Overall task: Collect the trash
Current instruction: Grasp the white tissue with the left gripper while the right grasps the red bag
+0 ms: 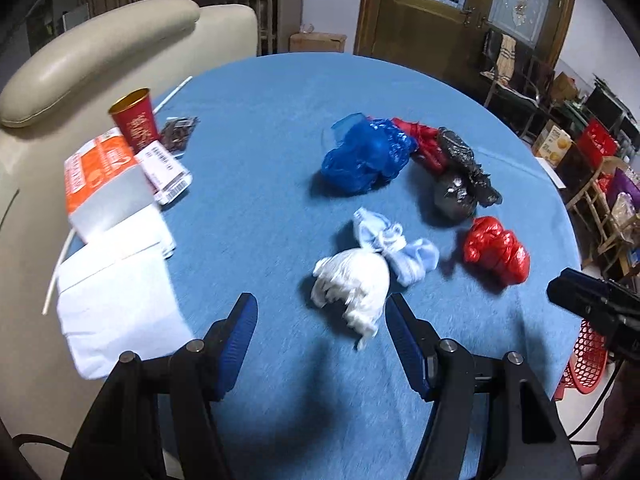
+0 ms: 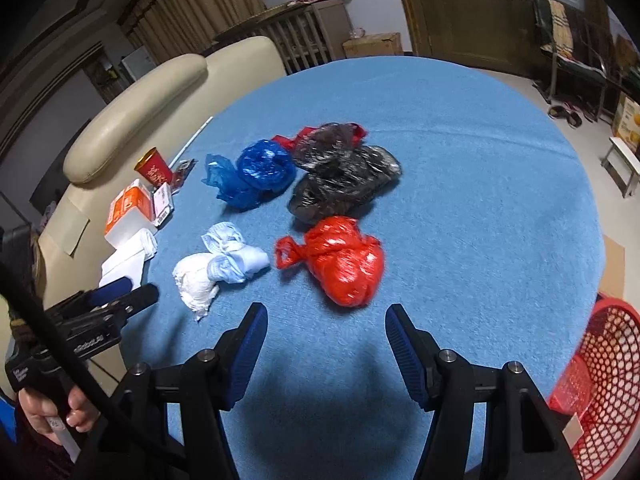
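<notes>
Crumpled plastic bags lie on the round blue table (image 1: 248, 208): a white bag (image 1: 352, 280) tied to a pale blue one (image 1: 400, 248), a red bag (image 1: 496, 252), a black bag (image 1: 460, 176), a dark blue bag (image 1: 364, 156) and another red one (image 1: 420, 140). My left gripper (image 1: 320, 320) is open and empty, just short of the white bag. My right gripper (image 2: 326, 328) is open and empty, just short of the red bag (image 2: 344, 260). The white bag (image 2: 196, 280), black bag (image 2: 344, 180) and blue bag (image 2: 256, 172) also show in the right wrist view.
A red mesh basket (image 2: 604, 376) stands below the table's right edge. At the table's left are a red cup (image 1: 134, 120), an orange and white carton (image 1: 100, 180), white paper (image 1: 116, 292) and a straw. A cream sofa (image 1: 92, 52) is behind.
</notes>
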Demonstrator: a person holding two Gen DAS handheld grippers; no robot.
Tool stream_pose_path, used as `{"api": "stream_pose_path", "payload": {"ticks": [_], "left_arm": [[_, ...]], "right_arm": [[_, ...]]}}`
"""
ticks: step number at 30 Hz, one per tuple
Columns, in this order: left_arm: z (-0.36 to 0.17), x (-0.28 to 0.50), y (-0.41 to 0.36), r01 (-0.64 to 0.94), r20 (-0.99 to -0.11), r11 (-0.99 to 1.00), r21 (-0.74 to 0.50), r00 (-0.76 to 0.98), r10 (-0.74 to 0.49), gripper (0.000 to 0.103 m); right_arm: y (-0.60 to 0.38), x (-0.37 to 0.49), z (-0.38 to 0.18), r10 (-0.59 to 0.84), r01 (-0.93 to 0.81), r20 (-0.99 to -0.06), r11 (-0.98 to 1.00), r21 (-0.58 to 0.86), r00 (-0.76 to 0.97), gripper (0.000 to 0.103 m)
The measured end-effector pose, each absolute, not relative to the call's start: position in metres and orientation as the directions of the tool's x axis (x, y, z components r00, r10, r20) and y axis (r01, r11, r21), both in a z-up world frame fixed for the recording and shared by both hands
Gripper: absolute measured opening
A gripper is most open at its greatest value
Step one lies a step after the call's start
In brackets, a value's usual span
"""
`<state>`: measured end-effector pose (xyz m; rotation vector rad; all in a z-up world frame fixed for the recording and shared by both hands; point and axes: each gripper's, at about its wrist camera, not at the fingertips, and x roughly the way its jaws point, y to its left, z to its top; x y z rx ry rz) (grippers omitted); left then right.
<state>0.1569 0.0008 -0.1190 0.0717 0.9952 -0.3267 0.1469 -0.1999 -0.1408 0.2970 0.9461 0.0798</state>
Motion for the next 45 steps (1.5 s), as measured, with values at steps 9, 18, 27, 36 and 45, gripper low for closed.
{"api": "stream_pose_path", "payload": {"ticks": [9, 18, 27, 36, 45], "left_arm": [[-0.138, 0.177, -0.011, 0.338, -0.843, 0.926, -0.170, 0.437, -0.314, 0.064], [-0.153, 0.181, -0.015, 0.362, -0.852, 0.907, -0.215, 0.384, -0.356, 0.026], [-0.147, 0.164, -0.005, 0.349, -0.838, 0.901, -0.257, 0.385, -0.388, 0.023], [-0.145, 0.152, 0.001, 0.331, -0.849, 0.915, -0.231, 0.391, -0.356, 0.023], [-0.150, 0.154, -0.005, 0.324, -0.858, 0.923, -0.208, 0.393, -0.331, 0.025]], "right_arm": [[-0.196, 0.150, -0.154, 0.208, 0.070, -0.797, 0.952, 0.299, 0.567, 0.065], [-0.211, 0.161, -0.162, 0.160, 0.101, -0.792, 0.958, 0.268, 0.590, 0.065], [-0.218, 0.178, -0.170, 0.153, 0.105, -0.785, 0.958, 0.266, 0.600, 0.065], [-0.211, 0.192, -0.178, 0.161, 0.089, -0.788, 0.961, 0.263, 0.594, 0.065], [-0.204, 0.197, -0.183, 0.143, 0.063, -0.787, 0.972, 0.225, 0.600, 0.050]]}}
